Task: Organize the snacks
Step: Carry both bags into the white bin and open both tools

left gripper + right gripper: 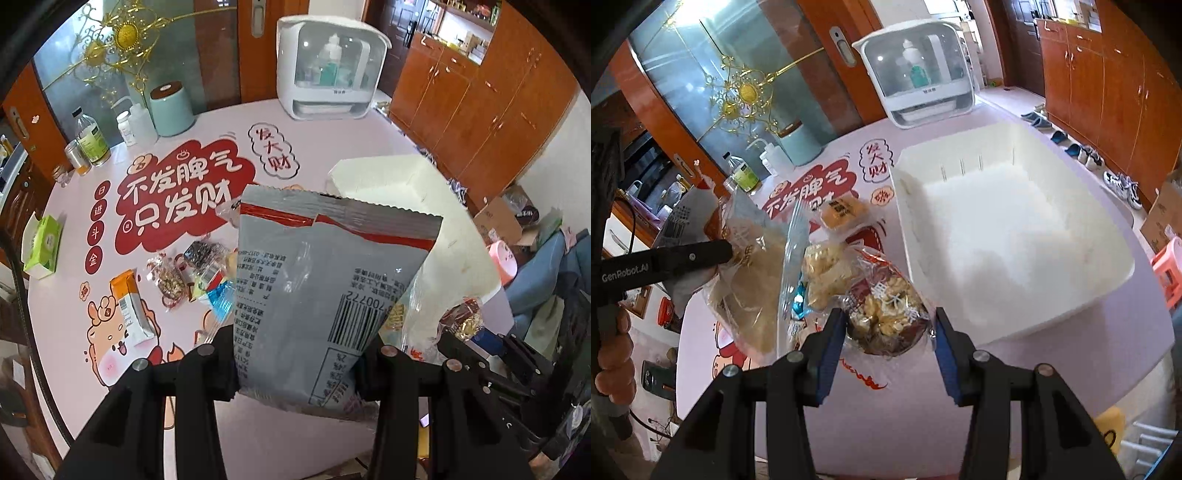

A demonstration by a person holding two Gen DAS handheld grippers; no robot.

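Observation:
My left gripper is shut on a large grey snack bag with a red stripe and barcode, held up above the table. In the right wrist view the same bag shows its clear side with pale snacks, held by the left gripper's finger. My right gripper is shut on a clear packet of walnuts with a dark red label, just left of the white bin. The bin looks bare inside. More snack packets lie on the table.
A pink table mat with red Chinese lettering covers the table. Bottles, a mint canister and a white appliance stand at the back. A green tissue box sits at the left edge. Wooden cabinets stand right.

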